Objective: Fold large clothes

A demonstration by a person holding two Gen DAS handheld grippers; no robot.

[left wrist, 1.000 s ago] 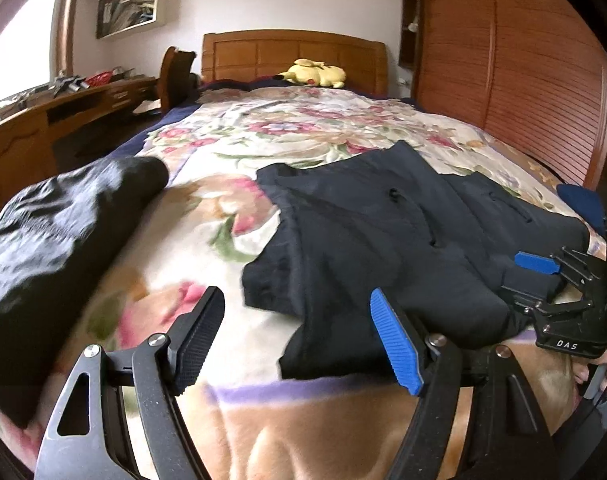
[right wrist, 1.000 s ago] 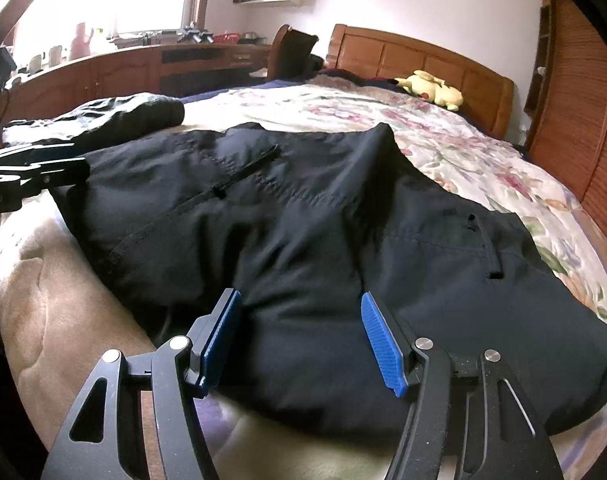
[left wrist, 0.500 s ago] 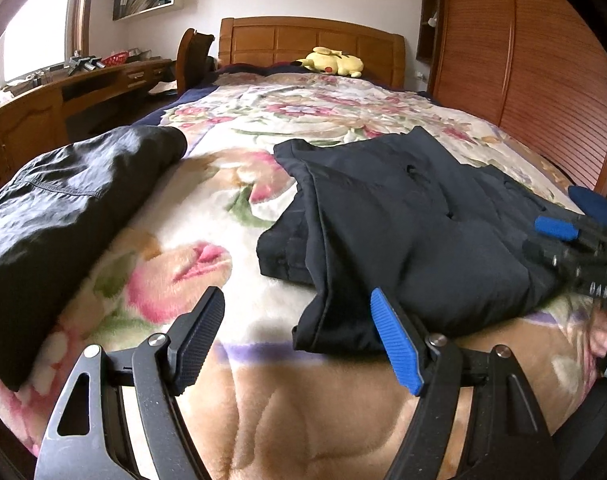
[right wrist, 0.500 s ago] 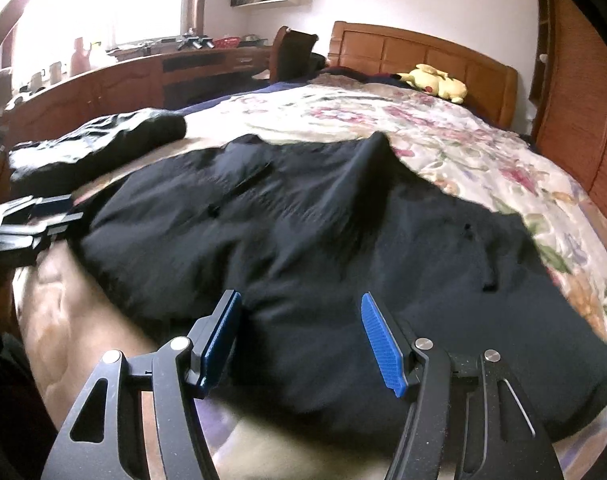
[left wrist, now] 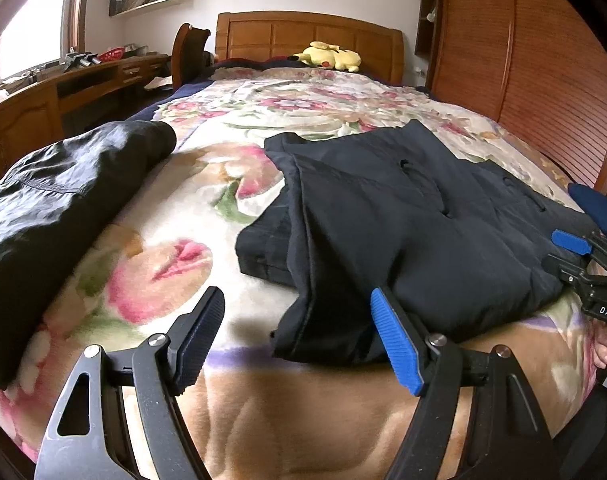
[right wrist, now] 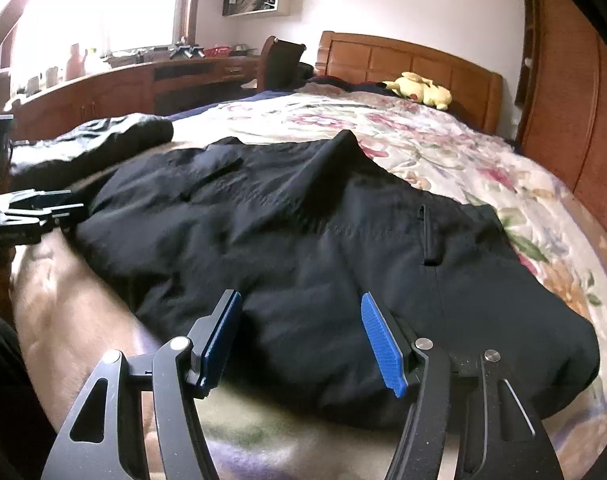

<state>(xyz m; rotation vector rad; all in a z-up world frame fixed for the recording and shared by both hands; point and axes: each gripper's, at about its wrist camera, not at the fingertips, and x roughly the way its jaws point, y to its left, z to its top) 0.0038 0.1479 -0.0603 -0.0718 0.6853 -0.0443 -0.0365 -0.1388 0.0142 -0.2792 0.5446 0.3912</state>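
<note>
A dark navy garment (left wrist: 403,216), folded into a flat bundle, lies on the floral bedspread (left wrist: 175,216); it fills the middle of the right wrist view (right wrist: 303,248). My left gripper (left wrist: 299,340) is open and empty, just in front of the garment's near left corner. My right gripper (right wrist: 301,336) is open and empty over the garment's near edge; it also shows at the right edge of the left wrist view (left wrist: 583,264). A second dark garment (left wrist: 63,200) lies in a bundle at the bed's left side, also in the right wrist view (right wrist: 99,144).
A wooden headboard (left wrist: 307,36) with a yellow plush toy (left wrist: 327,56) stands at the far end. A wooden desk (left wrist: 63,96) and chair (left wrist: 191,52) run along the left. A slatted wooden wardrobe (left wrist: 535,60) lines the right side.
Both grippers have drawn back a little from the navy garment and stayed open. The garment lies still on the bed.
</note>
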